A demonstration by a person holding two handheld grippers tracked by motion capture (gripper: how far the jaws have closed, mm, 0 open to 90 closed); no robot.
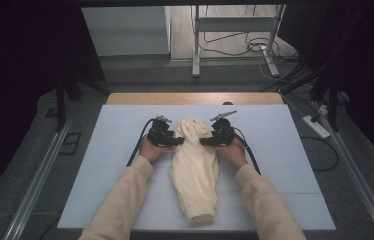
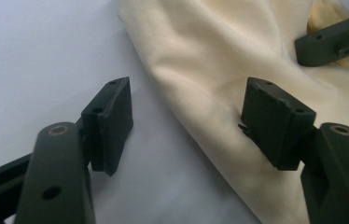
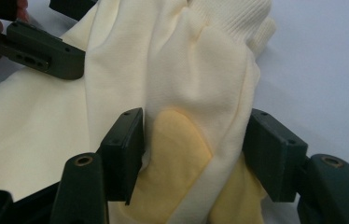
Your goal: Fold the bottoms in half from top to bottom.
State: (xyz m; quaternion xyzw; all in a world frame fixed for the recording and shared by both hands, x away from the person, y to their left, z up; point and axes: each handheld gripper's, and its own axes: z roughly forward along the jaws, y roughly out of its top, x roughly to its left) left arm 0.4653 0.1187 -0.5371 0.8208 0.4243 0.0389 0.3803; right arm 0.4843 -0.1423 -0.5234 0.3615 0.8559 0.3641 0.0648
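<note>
Cream garment (image 1: 195,170) lies bunched lengthwise at the middle of the white surface (image 1: 285,150), ribbed hem nearest the person. Left claw (image 1: 179,141) sits at its upper left edge, jaws apart: one pad on bare surface, the other against the fabric. Right claw (image 1: 204,142) straddles a fold at the upper right, jaws apart, pads touching cloth; whether it grips, I cannot tell.

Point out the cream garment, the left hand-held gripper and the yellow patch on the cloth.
cream garment (image 1: 195,167), high view, middle of the folded body.
left hand-held gripper (image 2: 186,121), left gripper view, midway between its fingertips.
yellow patch (image 3: 177,154), right gripper view, centre of the darker yellow area.
</note>
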